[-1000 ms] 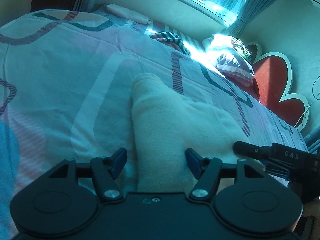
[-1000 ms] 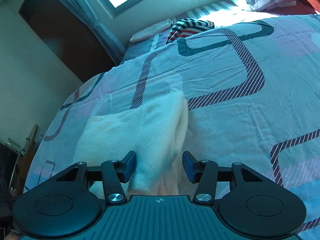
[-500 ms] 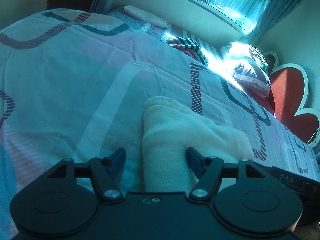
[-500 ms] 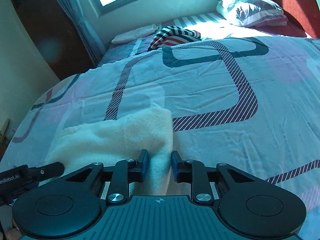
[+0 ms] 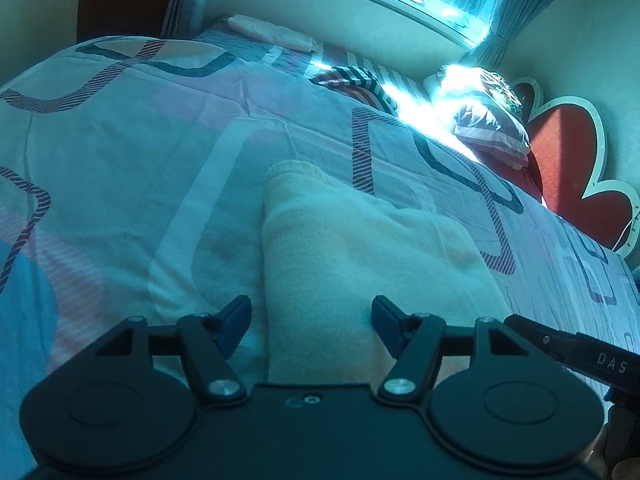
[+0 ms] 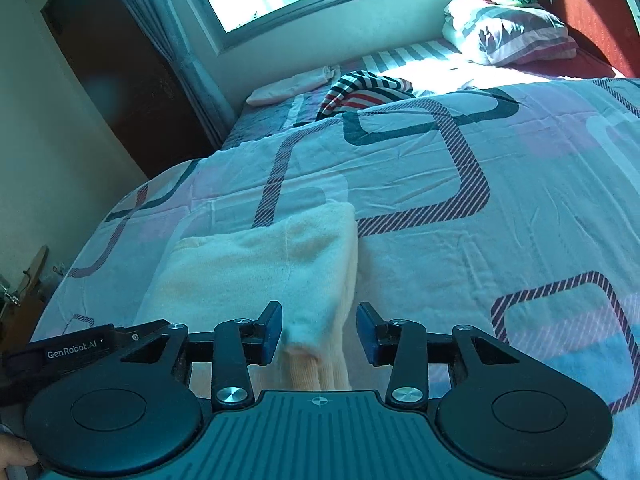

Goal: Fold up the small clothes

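Letting go of the folded garment

The right tool (image 6: 319,330), clamped a moment ago, is opening off the cream garment (image 6: 260,276) folded on the bed (image 6: 500,240); left tool (image 5: 310,322) stands released astride it. Fold looks finished.

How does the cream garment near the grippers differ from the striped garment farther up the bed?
The cream garment is plain and pale; the striped garment has dark, white and red stripes. The cream one lies folded flat on the patterned quilt; the striped one sits bunched in a heap beyond the quilt's edge. The cream one lies between both grippers' fingers; the striped one is far from them. Both are soft clothes on the bed.
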{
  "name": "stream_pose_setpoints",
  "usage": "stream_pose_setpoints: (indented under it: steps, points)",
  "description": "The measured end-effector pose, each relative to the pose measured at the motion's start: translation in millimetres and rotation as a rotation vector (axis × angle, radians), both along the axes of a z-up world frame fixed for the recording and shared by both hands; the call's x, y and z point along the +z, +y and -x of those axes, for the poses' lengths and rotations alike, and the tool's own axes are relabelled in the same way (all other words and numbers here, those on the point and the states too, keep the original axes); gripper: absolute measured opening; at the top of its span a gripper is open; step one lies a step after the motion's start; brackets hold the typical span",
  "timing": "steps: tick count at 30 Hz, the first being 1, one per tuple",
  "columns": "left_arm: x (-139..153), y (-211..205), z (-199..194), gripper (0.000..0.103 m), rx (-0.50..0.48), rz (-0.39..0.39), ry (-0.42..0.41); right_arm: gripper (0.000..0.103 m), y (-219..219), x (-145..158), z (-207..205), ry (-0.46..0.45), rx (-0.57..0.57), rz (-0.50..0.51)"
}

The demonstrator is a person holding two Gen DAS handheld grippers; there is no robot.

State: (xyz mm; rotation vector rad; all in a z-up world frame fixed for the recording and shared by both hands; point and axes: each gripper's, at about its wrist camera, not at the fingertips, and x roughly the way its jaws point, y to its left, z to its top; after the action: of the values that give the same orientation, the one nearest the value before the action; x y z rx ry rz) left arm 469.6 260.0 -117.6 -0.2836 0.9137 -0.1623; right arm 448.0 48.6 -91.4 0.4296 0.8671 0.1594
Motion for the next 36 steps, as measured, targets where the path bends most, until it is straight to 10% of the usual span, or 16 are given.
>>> stream_pose_setpoints:
  steps: [36]
  points:
    - [-17,-7,91,0.064,-0.172,-0.087,0.046,0.004,17,-19,107,0.125,0.074,0.051]
